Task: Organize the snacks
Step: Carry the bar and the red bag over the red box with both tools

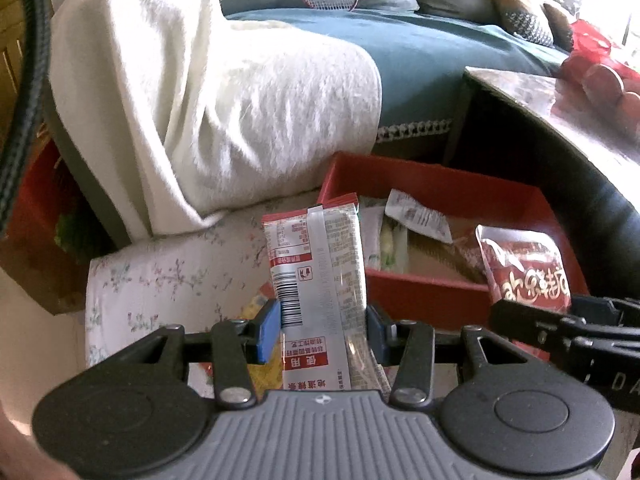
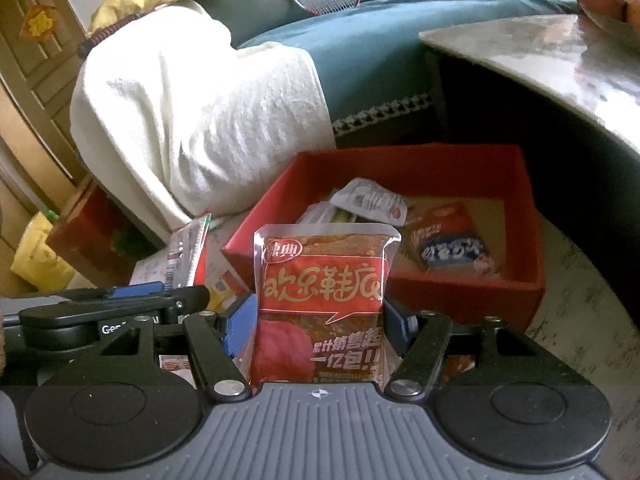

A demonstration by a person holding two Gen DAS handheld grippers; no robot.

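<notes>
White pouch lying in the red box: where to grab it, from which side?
Take the white pouch by its raised flat edge, from above. It lies tilted atop other packets in the red box, near the far-left wall, so a side approach looks blocked. Both claws already hold packets.

We note a floral-print surface (image 1: 168,280) in the lower left of the left wrist view. A red box (image 2: 460,292) sits on it, centre right in the right wrist view, holding several snack packets (image 2: 368,198).

A white throw (image 1: 208,92) drapes a teal sofa (image 1: 432,52) beside a marble table (image 2: 560,68).
</notes>
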